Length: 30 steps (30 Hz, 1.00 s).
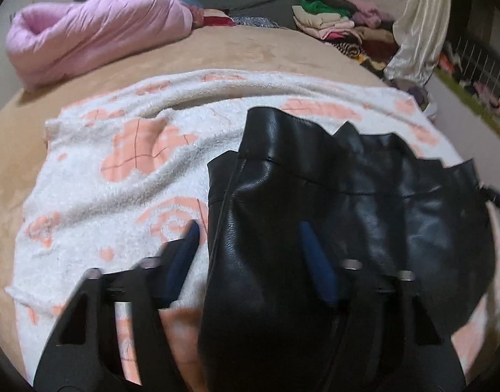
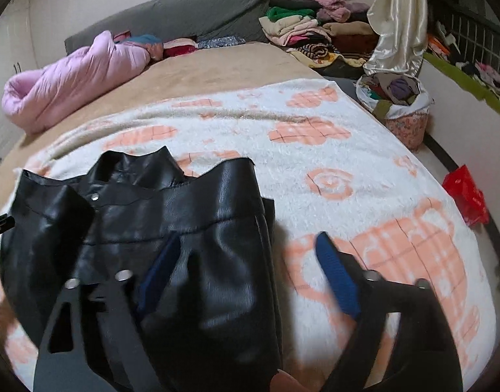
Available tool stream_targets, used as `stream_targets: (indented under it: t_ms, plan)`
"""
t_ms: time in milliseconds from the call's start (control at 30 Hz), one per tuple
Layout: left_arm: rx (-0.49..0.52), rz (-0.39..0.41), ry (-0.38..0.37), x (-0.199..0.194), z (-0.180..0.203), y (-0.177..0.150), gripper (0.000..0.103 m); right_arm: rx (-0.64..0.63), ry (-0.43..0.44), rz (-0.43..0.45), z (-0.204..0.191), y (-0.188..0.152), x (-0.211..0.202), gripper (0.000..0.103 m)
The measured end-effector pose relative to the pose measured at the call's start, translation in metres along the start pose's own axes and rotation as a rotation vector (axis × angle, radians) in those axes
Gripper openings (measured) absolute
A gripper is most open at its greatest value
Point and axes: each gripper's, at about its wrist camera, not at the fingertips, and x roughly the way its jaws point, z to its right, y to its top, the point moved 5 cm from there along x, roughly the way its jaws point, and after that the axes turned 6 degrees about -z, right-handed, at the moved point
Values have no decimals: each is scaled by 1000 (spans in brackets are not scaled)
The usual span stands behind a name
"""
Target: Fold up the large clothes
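Bed, fleece blanket (image 2: pixel 315 170) underneath. Black leather garment (image 1: pixel 282 228) between both grippers' fingers, jaws apart, nothing clamped. Likely heavy, slick, supple; pinch seamed edge.

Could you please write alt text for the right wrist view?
A black leather jacket lies on a white-and-peach blanket; the open right gripper straddles its edge. Behind: a pink quilt and clothes pile.

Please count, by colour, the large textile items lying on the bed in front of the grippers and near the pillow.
Black, glossy leather-like garment: 1
White fluffy blanket with peach patterns: 1
Pink quilted puffy bundle: 1
Tan bed cover: 1
Total: 4
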Motion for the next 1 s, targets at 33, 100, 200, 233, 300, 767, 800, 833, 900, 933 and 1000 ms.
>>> stream_targets:
  t_ms: [33, 100, 200, 233, 300, 767, 800, 833, 900, 933, 1000]
  plan:
    - [0, 7, 11, 1, 0, 1, 23, -13, -7, -8, -2, 2, 6, 62]
    - [1, 21, 21, 1, 0, 2, 8, -27, -9, -13, -7, 4, 13, 24]
    - [-16, 59, 3, -14, -5, 11, 4, -22, -15, 32, -10, 7, 0, 13]
    - [-25, 74, -13, -21, -7, 17, 4, 10, 14, 79, -4, 12, -13, 13]
    - [-38, 119, -54, -38, -9, 31, 4, 78, 79, 123, 6, 23, -29, 13]
    - [-86, 53, -12, 25, -16, 49, 4, 233, -6, 29, 28, 28, 39, 13]
    - [-93, 41, -12, 30, -17, 48, 4, 242, -5, 13, 30, 25, 44, 14]
    - [-95, 30, -8, 35, -18, 46, 4, 258, 4, 0, 33, 22, 50, 15]
    - [-91, 7, 10, 46, -20, 41, 5, 267, 14, -24, 35, 18, 58, 17]
    - [-91, -2, 15, 50, -21, 39, 5, 276, 11, -31, 36, 15, 62, 19]
    - [-100, -25, 12, 60, -23, 33, 5, 275, 6, -51, 34, 10, 68, 20]
